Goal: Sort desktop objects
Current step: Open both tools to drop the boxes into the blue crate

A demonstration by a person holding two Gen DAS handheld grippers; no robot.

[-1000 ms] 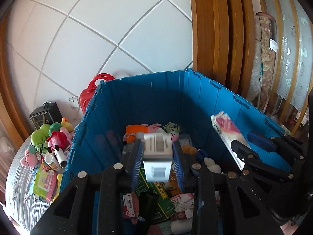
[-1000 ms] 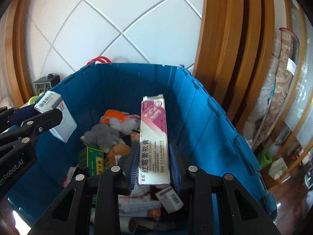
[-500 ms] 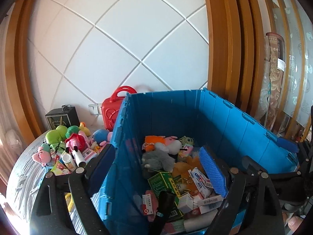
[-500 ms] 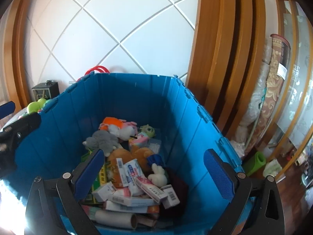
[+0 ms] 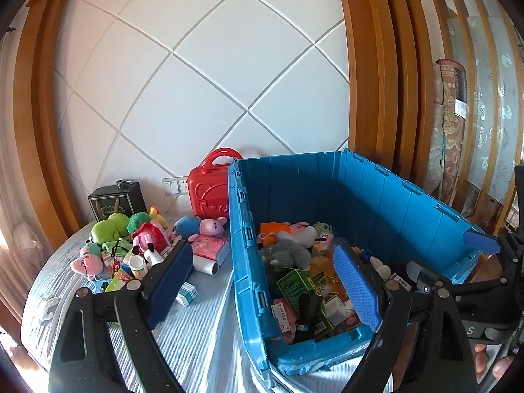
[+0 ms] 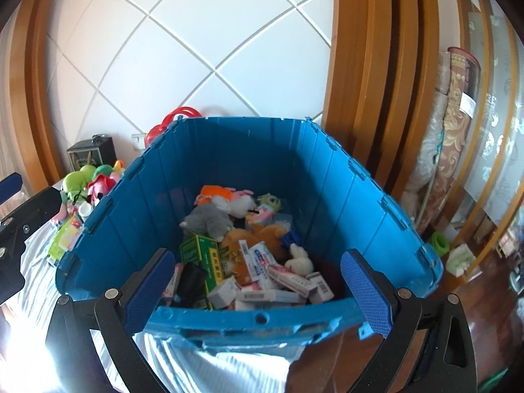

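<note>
Both our grippers gape wide and empty at the ribbed blue plastic crate.

Our left gripper straddles the crate's left wall, its knurled blue pads spread far apart and clasping nothing; our right gripper hangs just as wide over the near rim. Inside the crate lie a fuzzy grey plush, a glossy green carton and flat white medicine boxes. On the striped cloth tabletop beside the crate sit soft plush toys, with a hard red moulded case behind them.
</note>
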